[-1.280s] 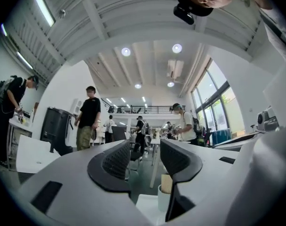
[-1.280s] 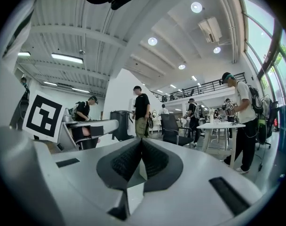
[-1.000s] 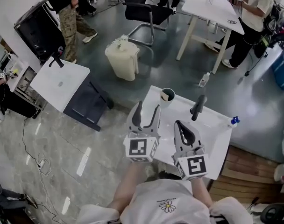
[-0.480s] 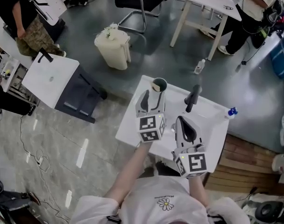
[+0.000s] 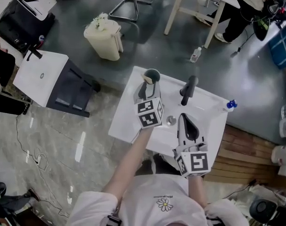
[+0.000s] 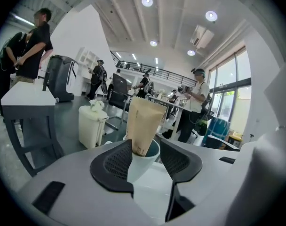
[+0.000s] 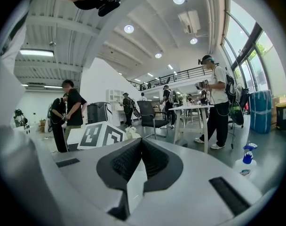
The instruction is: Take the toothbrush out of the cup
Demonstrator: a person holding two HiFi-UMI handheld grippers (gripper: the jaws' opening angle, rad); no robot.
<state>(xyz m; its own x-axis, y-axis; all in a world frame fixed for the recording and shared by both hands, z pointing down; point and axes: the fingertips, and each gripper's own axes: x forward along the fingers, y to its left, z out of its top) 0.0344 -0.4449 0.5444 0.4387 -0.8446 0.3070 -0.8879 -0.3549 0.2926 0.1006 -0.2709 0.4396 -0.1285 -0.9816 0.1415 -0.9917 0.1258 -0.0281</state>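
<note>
A white cup with a teal inside [image 5: 151,75] stands at the far left corner of the white basin top [image 5: 125,118]. A tan flat tube [image 6: 143,126] sticks up out of the cup [image 6: 139,161]; I cannot make out a toothbrush in it. My left gripper [image 5: 145,91] points level at the cup, one jaw on each side of it. In the left gripper view, the left gripper [image 6: 145,150] has its jaws closing, with a gap still showing beside the cup on the right. My right gripper [image 5: 189,129] hangs over the basin's near middle, shut and empty [image 7: 140,147].
A black faucet [image 5: 188,89] rises at the basin's far edge, with a drain [image 5: 170,120] between the grippers. A blue-topped spray bottle [image 5: 230,105] stands at the far right corner. A cream bin [image 5: 104,39] and a white side table [image 5: 42,77] are on the floor beyond.
My left gripper has moved forward and down until its jaws flank the cup, and they have narrowed. The right gripper has sunk a little over the basin, still shut.
</note>
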